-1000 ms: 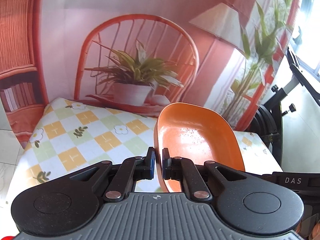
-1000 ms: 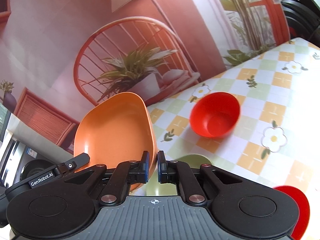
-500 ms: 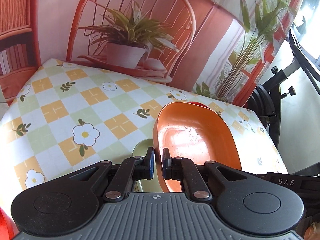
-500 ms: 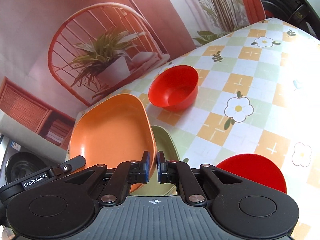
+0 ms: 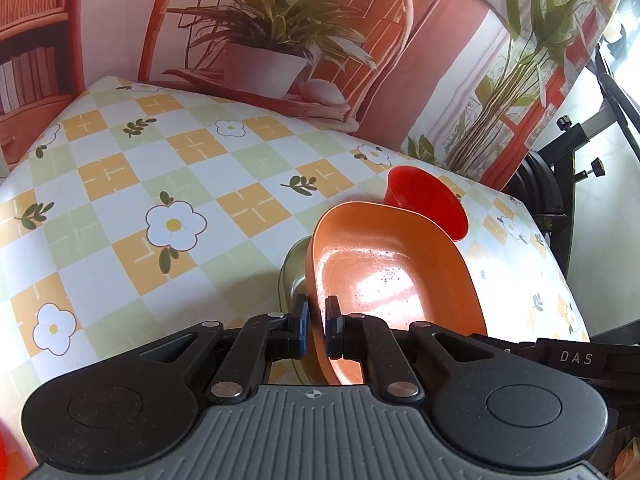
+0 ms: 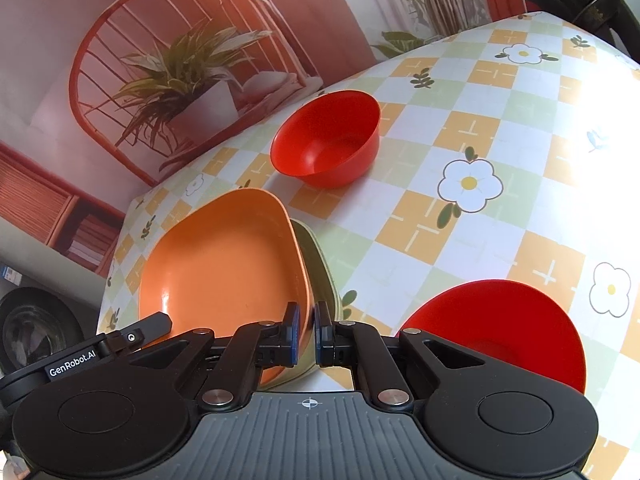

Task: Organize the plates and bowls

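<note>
The left tongs (image 5: 313, 328) are clamped on the near rim of a glossy orange rounded-square plastic plate (image 5: 394, 284), one blue-padded finger on each side of the rim. In the right wrist view the right tongs (image 6: 304, 336) pinch the opposite edge of the same orange plate (image 6: 224, 268), so both tongs hold it between them. The plate is tilted and sits directly over a pale green plate of like shape (image 6: 324, 280), whose rim shows at 3 o'clock of it; whether the two touch cannot be told. In the left wrist view that green plate (image 5: 294, 268) peeks out at 9 o'clock of the orange one.

A round red plastic bowl (image 6: 326, 140) stands upright on the surface (image 6: 480, 128), which wears a checked orange, green and white cloth with daisy prints, at 1 o'clock of the plates and apart from them. A flat red round plate (image 6: 508, 320) lies at 3 o'clock of the right tongs, near the surface's front edge. Behind the surface hangs a printed backdrop of a potted plant and a red chair (image 5: 276, 40)
</note>
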A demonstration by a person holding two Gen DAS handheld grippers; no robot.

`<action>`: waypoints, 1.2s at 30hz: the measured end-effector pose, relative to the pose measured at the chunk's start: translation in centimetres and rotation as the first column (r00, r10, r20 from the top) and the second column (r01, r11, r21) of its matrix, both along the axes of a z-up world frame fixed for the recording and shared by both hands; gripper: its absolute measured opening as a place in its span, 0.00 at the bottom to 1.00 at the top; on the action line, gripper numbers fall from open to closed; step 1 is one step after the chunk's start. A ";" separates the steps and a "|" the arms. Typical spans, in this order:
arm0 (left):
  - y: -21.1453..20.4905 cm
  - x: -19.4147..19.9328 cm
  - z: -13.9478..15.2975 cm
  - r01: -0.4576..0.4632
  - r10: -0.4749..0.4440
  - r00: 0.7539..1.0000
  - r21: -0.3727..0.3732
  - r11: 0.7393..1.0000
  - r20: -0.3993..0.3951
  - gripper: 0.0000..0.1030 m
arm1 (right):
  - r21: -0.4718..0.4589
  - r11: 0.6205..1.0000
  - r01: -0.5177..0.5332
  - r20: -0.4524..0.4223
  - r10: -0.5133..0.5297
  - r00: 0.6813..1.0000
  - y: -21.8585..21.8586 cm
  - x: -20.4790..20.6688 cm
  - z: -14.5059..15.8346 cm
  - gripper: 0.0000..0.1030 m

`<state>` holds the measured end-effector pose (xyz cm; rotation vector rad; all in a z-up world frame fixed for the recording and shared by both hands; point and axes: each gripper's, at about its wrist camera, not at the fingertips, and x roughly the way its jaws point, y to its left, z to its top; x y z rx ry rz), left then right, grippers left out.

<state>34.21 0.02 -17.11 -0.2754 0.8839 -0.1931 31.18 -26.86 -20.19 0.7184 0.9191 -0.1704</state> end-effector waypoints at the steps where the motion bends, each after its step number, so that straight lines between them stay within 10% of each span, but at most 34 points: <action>1: 0.1 0.0 -0.3 -0.001 0.001 1.000 -0.004 1.000 -0.003 0.09 | -0.004 1.000 -0.001 -0.002 0.001 1.000 0.0 0.1 -0.1 0.07; 18: 0.7 0.5 -2.3 -0.017 0.016 0.999 -0.039 0.999 -0.033 0.08 | -0.025 0.999 -0.022 -0.032 0.021 0.999 0.3 0.9 -0.9 0.07; 36: -0.9 0.7 -2.0 0.036 -0.036 0.999 0.088 0.995 0.005 0.09 | -0.058 0.998 -0.023 -0.024 0.022 0.999 0.0 1.1 -1.1 0.06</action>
